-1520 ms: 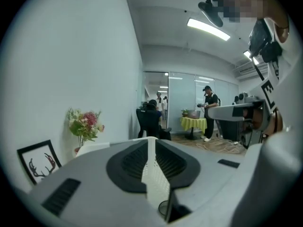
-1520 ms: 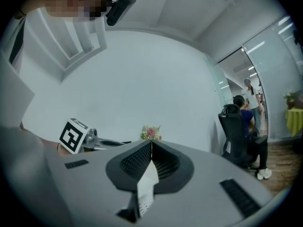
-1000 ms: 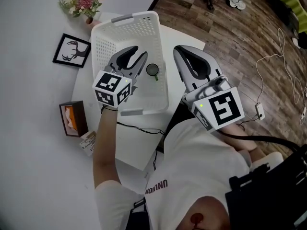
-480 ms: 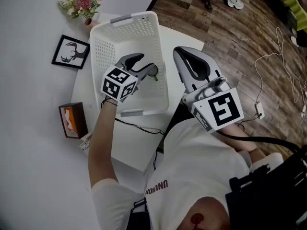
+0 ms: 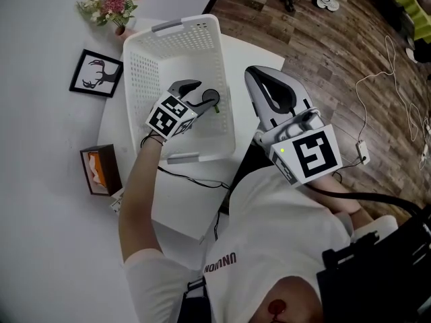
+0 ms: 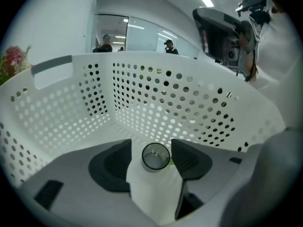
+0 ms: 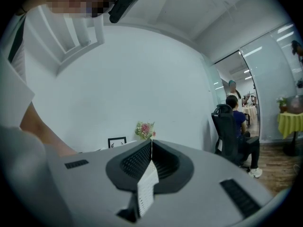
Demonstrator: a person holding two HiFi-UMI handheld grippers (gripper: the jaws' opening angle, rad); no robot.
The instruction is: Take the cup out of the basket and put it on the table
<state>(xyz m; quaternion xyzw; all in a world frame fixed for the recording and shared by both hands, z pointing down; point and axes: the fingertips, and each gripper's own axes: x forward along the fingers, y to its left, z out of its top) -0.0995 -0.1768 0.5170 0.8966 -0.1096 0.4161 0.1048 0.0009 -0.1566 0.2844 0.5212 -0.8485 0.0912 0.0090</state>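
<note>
1. A small cup [image 5: 211, 99] stands upright on the floor of a white perforated basket [image 5: 144, 66], close to the basket's right wall. The basket sits on a white table [image 5: 179, 195].
2. The cup looks clear with a dark rim, probably thin glass or plastic. It is likely light, stiff, smooth enough to slip, and easy to tip or crack if squeezed hard.
3. The best hold is probably across its round wall, below the rim, with one pad on each side and a gentle squeeze.
4. The left gripper [image 5: 201, 93] reaches down into the basket, the bare forearm stretching forward over the near rim.
5. Its fingers [image 6: 113, 162] are opening, with the cup [image 6: 155, 156] between them. The right one is just beside the cup, the left one apart from it, and neither appears to press.
6. The right gripper [image 5: 262, 79] is held above the table's right edge, outside the basket. Its fingers are pressed together, with nothing between them.
</note>
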